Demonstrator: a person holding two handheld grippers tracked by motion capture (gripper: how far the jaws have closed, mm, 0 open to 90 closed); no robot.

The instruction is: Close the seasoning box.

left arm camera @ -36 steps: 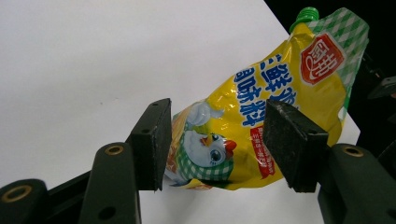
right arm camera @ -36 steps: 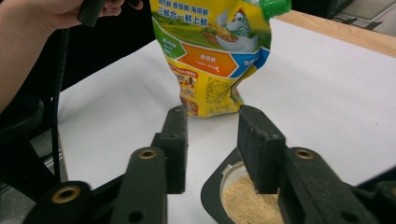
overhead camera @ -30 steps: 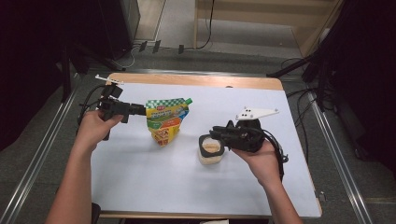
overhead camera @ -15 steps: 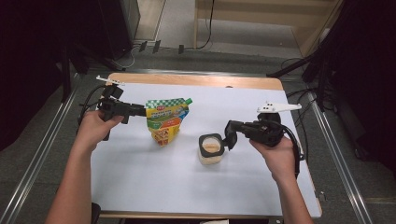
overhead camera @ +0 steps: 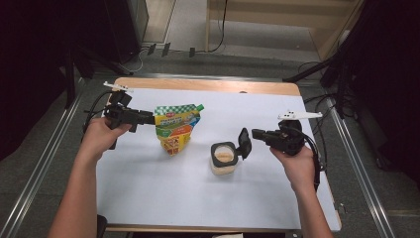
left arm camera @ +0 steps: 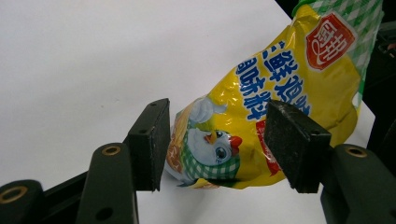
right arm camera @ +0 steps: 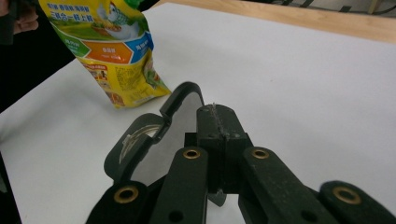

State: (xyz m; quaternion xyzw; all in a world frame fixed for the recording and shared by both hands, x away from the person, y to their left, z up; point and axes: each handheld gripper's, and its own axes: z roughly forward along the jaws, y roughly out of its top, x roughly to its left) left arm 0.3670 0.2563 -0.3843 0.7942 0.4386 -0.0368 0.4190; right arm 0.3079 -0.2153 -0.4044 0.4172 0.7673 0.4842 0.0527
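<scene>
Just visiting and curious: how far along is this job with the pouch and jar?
Done: the black flip lid of the small clear jar stands open. In hand: the left gripper grips the yellow-and-green spouted plastic pouch upright; the right gripper, jaws shut, sits beside the lid. Left, probably: pouring from the pouch into the jar, then closing it.

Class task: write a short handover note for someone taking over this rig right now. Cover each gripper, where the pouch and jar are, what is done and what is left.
Left gripper: jaws closed on the upper edge of the yellow seasoning pouch, holding it up with its lower end on the white table cover.
Right gripper: shut, holding nothing, just right of the jar's black flip lid.
Small jar: stands mid-table, right of the pouch, with pale contents.
Done: lid is flipped open.
Left, probably: tip the pouch's green spout to the jar, pour, then close the lid.
</scene>
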